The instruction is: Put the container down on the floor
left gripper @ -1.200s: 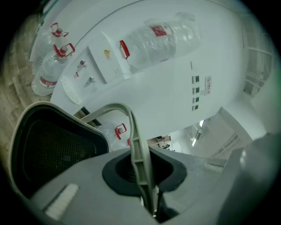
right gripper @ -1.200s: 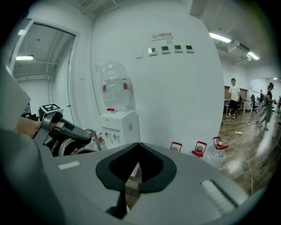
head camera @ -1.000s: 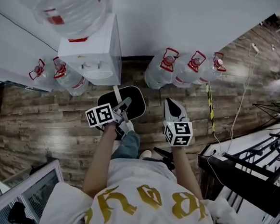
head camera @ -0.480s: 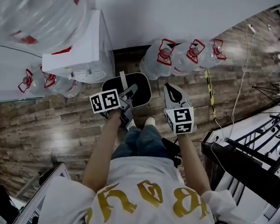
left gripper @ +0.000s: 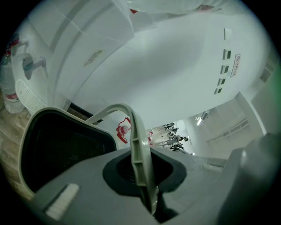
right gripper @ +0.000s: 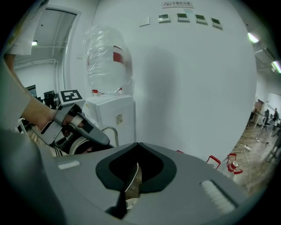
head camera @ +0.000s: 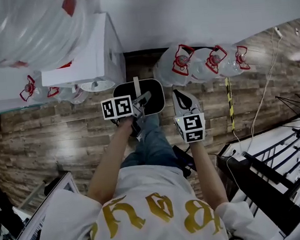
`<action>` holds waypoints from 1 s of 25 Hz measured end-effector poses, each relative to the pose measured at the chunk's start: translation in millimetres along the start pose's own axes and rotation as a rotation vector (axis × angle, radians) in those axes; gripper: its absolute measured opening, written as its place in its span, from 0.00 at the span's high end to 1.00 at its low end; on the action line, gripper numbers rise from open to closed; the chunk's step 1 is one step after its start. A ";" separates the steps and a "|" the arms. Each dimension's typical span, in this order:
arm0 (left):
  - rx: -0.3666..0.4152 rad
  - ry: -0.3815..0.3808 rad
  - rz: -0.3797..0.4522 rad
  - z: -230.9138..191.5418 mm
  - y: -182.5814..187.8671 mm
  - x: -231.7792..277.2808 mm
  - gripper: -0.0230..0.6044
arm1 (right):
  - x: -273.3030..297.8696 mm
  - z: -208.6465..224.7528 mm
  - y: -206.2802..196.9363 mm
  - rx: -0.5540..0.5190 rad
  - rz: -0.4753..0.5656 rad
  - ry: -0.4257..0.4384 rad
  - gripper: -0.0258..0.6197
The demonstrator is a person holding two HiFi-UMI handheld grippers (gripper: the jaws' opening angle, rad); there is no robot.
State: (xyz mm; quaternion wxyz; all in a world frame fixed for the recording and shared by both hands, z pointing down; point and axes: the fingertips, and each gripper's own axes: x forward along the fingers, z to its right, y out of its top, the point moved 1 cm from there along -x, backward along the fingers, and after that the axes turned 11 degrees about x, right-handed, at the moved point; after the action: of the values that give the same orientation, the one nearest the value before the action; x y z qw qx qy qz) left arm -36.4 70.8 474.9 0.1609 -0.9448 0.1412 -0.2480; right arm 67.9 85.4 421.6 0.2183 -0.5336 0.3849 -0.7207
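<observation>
With left claw (head camera: 142, 99) clenched on container (head camera: 155, 92) handle (left gripper: 138, 149), right claw (head camera: 183, 99) closed empty, lower straight to floor (head camera: 53, 140). Release once base sits flat.

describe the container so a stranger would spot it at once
Find the white water dispenser by the wall. Beside its base, the left gripper holds a black oval container by its pale handle. The bottles nearby are clear with red tops.

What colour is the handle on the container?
Pale grey handle; it shows best in the left gripper view.
</observation>
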 end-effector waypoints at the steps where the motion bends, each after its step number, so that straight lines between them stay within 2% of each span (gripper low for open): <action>1: -0.001 0.005 -0.008 -2.7 2.3 4.8 0.92 | 4.7 4.5 -0.2 -0.002 -0.014 0.002 0.92; 8: -0.014 0.035 -0.028 -24.0 26.4 38.1 0.93 | 36.6 33.4 2.6 -0.015 -0.079 0.024 0.92; 14: -0.032 0.055 -0.030 -43.1 38.6 61.3 0.93 | 63.0 40.5 0.4 -0.001 -0.120 0.058 0.92; 25: 0.017 0.080 -0.092 -87.9 39.3 103.7 0.93 | 105.6 57.0 -27.6 0.044 -0.164 0.082 0.92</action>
State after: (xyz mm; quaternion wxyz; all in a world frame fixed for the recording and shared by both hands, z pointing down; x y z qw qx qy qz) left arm -2.1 -21.4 576.7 0.1516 -0.9382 0.1020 -0.2938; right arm 88.6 7.2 514.5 0.1544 -0.5286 0.3327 -0.7655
